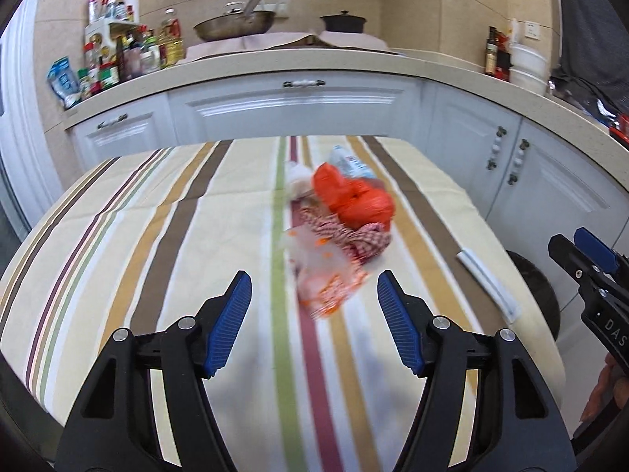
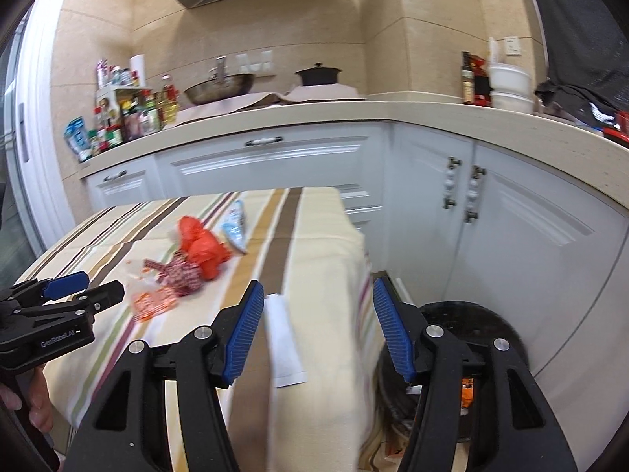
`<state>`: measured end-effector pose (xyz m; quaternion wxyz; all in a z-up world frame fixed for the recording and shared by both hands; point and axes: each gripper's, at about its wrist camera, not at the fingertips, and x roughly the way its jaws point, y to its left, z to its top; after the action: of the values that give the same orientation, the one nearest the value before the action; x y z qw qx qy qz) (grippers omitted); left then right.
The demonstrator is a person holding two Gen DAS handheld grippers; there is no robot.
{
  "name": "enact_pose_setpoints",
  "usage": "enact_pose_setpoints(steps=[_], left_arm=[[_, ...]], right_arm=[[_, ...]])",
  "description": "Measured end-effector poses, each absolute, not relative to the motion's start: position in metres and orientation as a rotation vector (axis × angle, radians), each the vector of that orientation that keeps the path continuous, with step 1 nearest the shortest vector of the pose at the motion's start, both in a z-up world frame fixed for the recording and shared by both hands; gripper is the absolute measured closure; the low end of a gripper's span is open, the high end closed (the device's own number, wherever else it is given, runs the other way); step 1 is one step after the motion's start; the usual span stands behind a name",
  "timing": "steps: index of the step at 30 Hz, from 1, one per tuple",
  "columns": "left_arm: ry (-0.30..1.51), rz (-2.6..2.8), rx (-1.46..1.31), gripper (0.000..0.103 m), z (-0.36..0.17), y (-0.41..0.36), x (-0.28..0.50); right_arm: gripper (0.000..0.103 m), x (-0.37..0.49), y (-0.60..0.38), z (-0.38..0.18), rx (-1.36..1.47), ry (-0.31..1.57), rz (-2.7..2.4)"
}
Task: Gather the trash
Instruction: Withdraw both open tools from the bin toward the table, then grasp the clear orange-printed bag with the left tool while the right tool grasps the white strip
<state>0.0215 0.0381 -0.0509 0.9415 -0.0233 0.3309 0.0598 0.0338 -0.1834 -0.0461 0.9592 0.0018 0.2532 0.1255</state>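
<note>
Trash pile (image 1: 338, 228) lies just ahead of the left gripper (image 1: 314, 306)'s spread, empty jaws, while a white wrapper (image 2: 283, 338) sits between the right gripper (image 2: 314, 330)'s parted jaws.

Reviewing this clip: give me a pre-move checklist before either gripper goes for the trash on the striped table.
1. Left gripper open, nothing held: ok.
2. Right gripper open, nothing held: ok.
3. Trash pile, orange bag and checkered wrapper, ahead of the left gripper: ok.
4. White paper strip at the table edge, ahead of the right gripper: ok.
5. Black bin beside the table, open: ok.
6. Image sharpness: not ok, blurred.
</note>
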Motion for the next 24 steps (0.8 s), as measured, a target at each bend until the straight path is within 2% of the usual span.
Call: enact_pose_setpoints(steps=[7,24], left_arm=[[0.695,0.132,-0.067,0.038,-0.060,0.053,0.018],[0.800,0.116,-0.097,0.038,-0.081,0.044,0.068]], right_arm=[[0.046,0.030,-0.165,-0.053,-0.016,0.534,0.285],[0.044,0.041,-0.177,-0.060,0.000,0.574,0.253]])
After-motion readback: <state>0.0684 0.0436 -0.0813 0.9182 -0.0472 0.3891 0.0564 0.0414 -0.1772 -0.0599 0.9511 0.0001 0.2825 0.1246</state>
